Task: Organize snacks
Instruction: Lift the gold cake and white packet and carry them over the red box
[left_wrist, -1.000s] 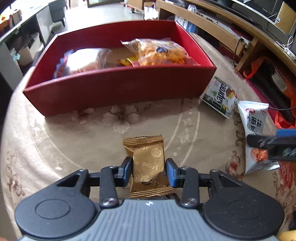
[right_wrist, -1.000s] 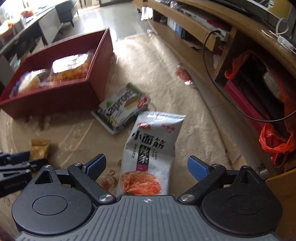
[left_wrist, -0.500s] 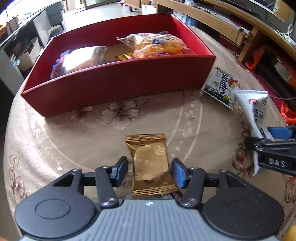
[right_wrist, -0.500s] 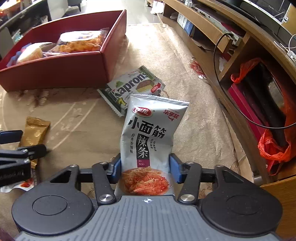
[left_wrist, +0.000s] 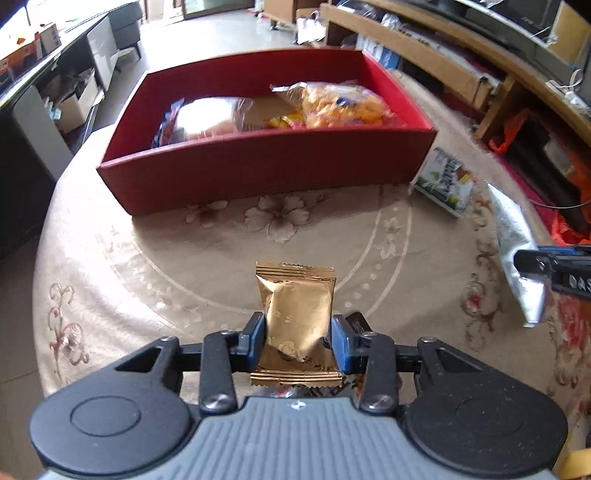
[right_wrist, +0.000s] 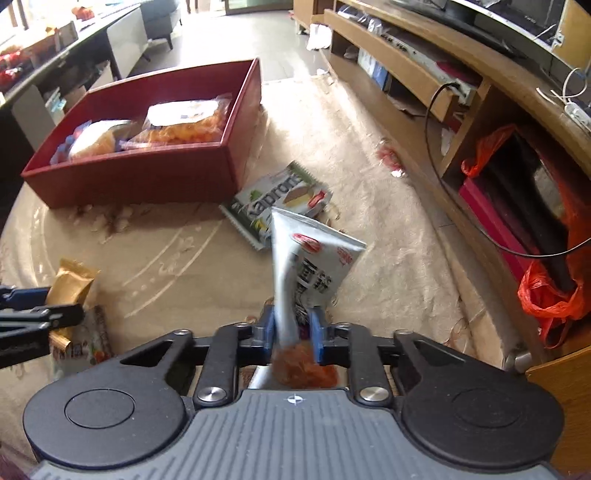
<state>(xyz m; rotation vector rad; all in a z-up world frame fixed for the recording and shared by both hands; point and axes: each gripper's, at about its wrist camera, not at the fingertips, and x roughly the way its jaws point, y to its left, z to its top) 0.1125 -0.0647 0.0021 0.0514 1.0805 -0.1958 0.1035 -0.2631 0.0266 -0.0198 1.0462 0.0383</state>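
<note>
left gripper (left_wrist: 298, 341) jaws clamped on gold snack packet (left_wrist: 299, 314) above the bench (left_wrist: 147, 266) | right gripper (right_wrist: 292, 330) jaws pinched on white noodle-snack bag (right_wrist: 314, 258) | red box (left_wrist: 266, 166) holds orange puffed-snack bag (left_wrist: 340, 105) and clear-wrapped packet (left_wrist: 207, 118) | green wafer pack (right_wrist: 280, 201) lies just beside box

Living room: sofa (right_wrist: 162, 18), TV stand (right_wrist: 424, 62).

"kapron" stands on the green-and-white wafer packet (right_wrist: 282, 201); "das" on the right hand-held gripper (left_wrist: 554, 271).
</note>
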